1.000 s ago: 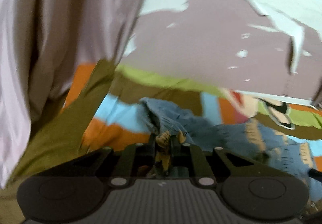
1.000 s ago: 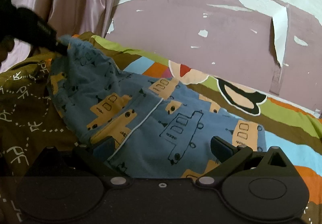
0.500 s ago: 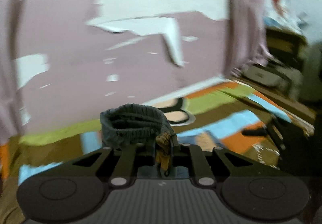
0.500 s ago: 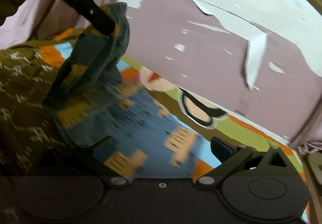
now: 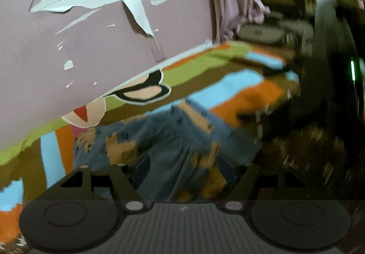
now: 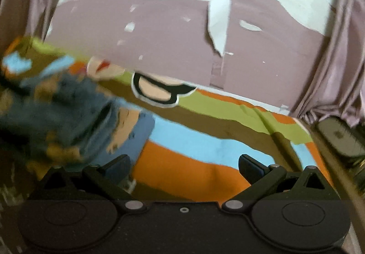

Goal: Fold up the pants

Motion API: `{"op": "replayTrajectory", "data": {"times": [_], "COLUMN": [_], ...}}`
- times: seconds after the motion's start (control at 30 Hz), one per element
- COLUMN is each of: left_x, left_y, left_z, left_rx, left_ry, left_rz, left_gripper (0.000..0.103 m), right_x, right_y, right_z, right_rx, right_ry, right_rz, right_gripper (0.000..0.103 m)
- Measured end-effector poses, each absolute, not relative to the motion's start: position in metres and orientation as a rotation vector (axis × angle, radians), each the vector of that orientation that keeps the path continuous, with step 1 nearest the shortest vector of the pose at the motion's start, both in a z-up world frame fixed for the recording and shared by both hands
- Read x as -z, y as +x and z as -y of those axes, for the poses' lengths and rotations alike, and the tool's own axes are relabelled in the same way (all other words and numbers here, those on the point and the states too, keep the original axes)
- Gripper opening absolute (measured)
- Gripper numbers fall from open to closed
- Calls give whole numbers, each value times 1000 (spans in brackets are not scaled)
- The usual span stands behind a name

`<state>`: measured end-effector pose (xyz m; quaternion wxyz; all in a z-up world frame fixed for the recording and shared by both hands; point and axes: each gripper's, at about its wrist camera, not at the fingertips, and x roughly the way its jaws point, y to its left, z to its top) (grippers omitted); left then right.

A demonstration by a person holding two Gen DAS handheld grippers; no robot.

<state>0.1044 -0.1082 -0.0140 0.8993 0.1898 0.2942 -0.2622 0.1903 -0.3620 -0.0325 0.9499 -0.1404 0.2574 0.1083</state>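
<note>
— Peeling mauve wall (image 5: 95,48) fills the upper half of both our views, with pale patches where the paint has come off. We count two pinkish curtains in the right wrist view, one (image 6: 29,3) at the far left and one (image 6: 342,53) at the right edge.

— Below that we have one striped bedsheet (image 6: 200,146) in orange, sky blue, brown and green, with a cartoon figure printed along the wall side. It runs across the middle of both frames.

— Next in size, one pair of blue pants (image 5: 173,140) with orange patches. In our left view it lies bunched at lower centre, on the sheet; in the right view it is a blurred heap at middle left.

— And the grippers, two. Our left gripper (image 5: 184,169) has its jaws opening, with pants cloth lying between the fingers, and we see no pad pressing on it.

— Our right gripper (image 6: 184,167) stands wide apart at the bottom of its frame, nothing between its fingers, only orange stripe behind. The pants lie just beside its left finger (image 6: 118,166).
</note>
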Motion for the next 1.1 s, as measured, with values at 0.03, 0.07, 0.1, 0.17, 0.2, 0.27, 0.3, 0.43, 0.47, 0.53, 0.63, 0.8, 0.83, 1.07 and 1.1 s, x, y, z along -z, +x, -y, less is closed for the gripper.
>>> {"op": "replayTrajectory", "data": {"times": [0.03, 0.07, 0.1, 0.17, 0.2, 0.27, 0.3, 0.43, 0.47, 0.53, 0.63, 0.8, 0.83, 1.07, 1.1], "left_x": [19, 22, 25, 32, 36, 41, 43, 47, 47, 46, 43, 30, 25, 12, 16], "left_y": [101, 100, 99, 101, 104, 107, 107, 111, 112, 112, 111, 104, 100, 89, 88], "left_z": [110, 113, 116, 123, 126, 129, 129, 131, 131, 131, 129, 129, 129, 144, 148], "left_rx": [544, 551, 560, 570, 575, 566, 557, 534, 531, 533, 521, 511, 516, 589, 600], "left_ry": [433, 467, 497, 530, 543, 572, 583, 605, 608, 611, 580, 535, 529, 483, 495], "left_rz": [-602, -595, -595, -611, -622, -631, -630, -644, -646, -648, -638, -601, -587, -556, -558], "left_gripper": [72, 71, 70, 66, 64, 62, 61, 43, 37, 23, 10, 6, 6, 7, 7], "right_x": [30, 26, 24, 21, 22, 26, 30, 43, 47, 52, 55, 45, 40, 10, 12], "right_y": [192, 193, 196, 203, 210, 224, 231, 250, 254, 260, 262, 256, 255, 233, 230], "right_z": [364, 366, 365, 361, 358, 352, 349, 335, 334, 335, 337, 341, 344, 368, 371], "right_rx": [-239, -270, -312, -397, -440, -500, -526, -588, -596, -607, -627, -642, -643, -572, -555], "right_ry": [-232, -181, -141, -76, -47, -16, -10, 18, 42, 91, 144, 178, 190, 148, 131], "right_rz": [-500, -474, -455, -438, -448, -477, -495, -579, -598, -629, -664, -642, -634, -604, -614], "right_gripper": [98, 98, 98, 98, 98, 95, 95, 83, 76, 64, 41, 11, 11, 10, 10]}}
